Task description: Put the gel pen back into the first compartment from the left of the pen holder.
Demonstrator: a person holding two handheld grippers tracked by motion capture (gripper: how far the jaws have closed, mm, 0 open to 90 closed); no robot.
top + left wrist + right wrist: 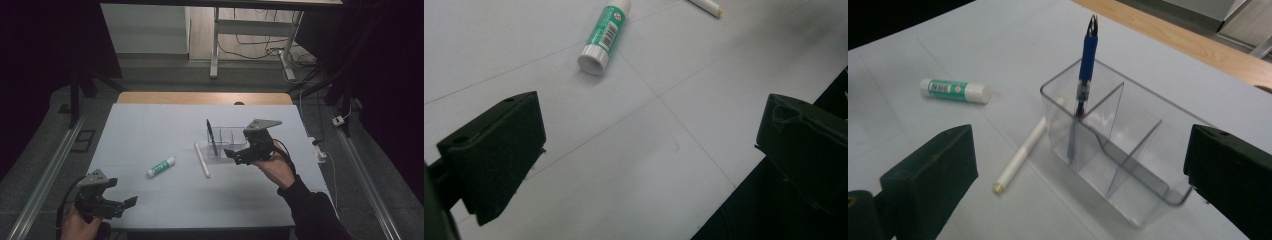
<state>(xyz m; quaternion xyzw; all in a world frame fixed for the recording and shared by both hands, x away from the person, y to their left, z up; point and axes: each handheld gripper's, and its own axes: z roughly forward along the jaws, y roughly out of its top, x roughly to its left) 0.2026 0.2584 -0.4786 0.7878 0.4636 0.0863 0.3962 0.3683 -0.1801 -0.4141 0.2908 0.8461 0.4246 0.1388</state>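
A pale blue-grey sheet (150, 130) is covering the table, leaving a strip of bare wood (200, 98) showing along the far edge, and the room around it is lying in dim light, with a grey floor, metal rails running down both sides, and the white legs of another table (216, 45) with loose cables standing beyond. At the near left corner the left gripper (131, 201) is resting low in the person's hand, its jaws pointing toward the middle of the sheet and standing wide apart with only bare sheet between them. A little farther in, a green and white glue stick (161, 167) is lying on its side, well apart from that gripper; in the left gripper view its white cap end (593, 59) is facing the camera. To the right of it a white pen (202, 160) is lying flat, running from far to near, just beside the clear plastic organizer (226, 144). A blue pen (212, 137) is standing tilted in the organizer's left compartment, its tip down against the bottom and its top leaning over the rim. The right gripper (231, 154) is hovering at the organizer's near right side, held by a hand in a dark sleeve, its jaws gaping at their widest and gripping nothing; in the right gripper view the organizer (1128, 150) is sitting between them, untouched.
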